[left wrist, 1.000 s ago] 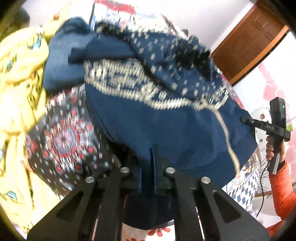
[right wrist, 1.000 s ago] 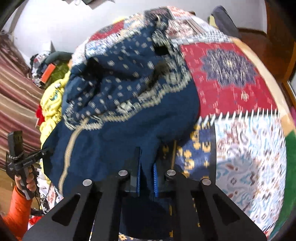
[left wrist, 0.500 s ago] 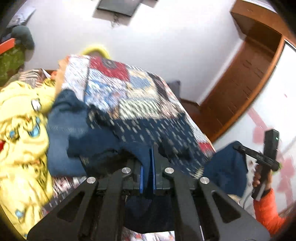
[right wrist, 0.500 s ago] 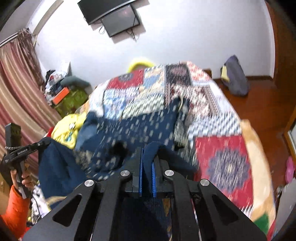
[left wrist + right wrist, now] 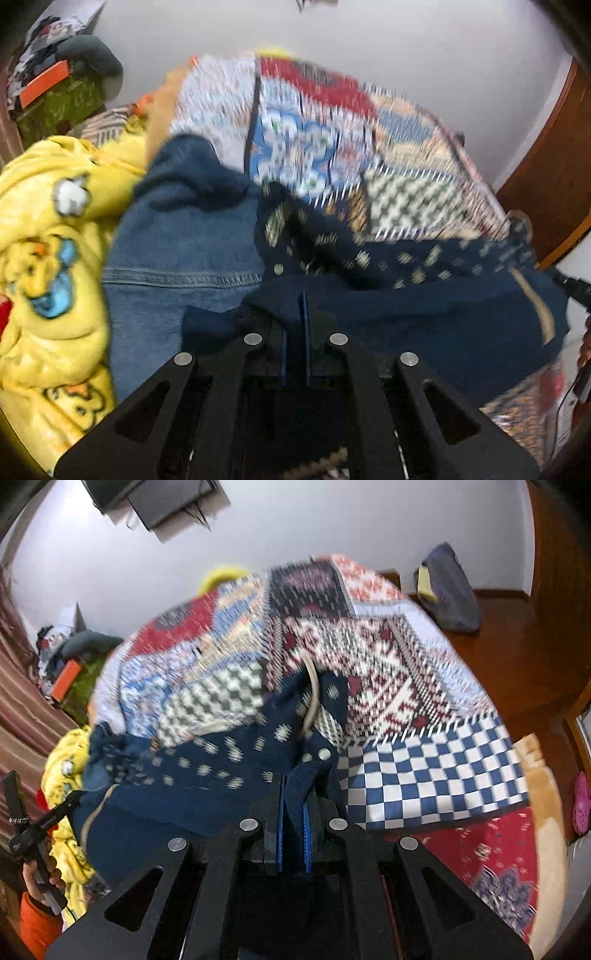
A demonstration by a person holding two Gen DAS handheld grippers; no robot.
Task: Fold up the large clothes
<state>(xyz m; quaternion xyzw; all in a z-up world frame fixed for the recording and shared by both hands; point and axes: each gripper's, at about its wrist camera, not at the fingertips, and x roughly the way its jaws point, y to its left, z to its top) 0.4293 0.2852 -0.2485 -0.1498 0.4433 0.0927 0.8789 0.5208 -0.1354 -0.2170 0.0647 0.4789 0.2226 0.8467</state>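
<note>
A navy patterned garment (image 5: 424, 314) with cream dots and a cream stripe hangs stretched between my two grippers above the patchwork bed. My left gripper (image 5: 294, 325) is shut on one edge of it. My right gripper (image 5: 293, 812) is shut on the other edge, where the garment (image 5: 207, 764) drapes to the left with a snap button and a cream cord loop showing. The left gripper's body (image 5: 33, 830) shows at the left of the right wrist view, held by a hand in an orange sleeve.
A patchwork quilt (image 5: 424, 775) covers the bed. A blue denim piece (image 5: 177, 258) and a yellow cartoon blanket (image 5: 48, 258) lie at the left. Clutter (image 5: 55, 85) stands by the back wall. A dark bag (image 5: 450, 590) lies on the wooden floor.
Both grippers rose with the garment and pulled it off the bed, then tipped down a little. The garment now hangs taut between them instead of lying bunched on the quilt.
</note>
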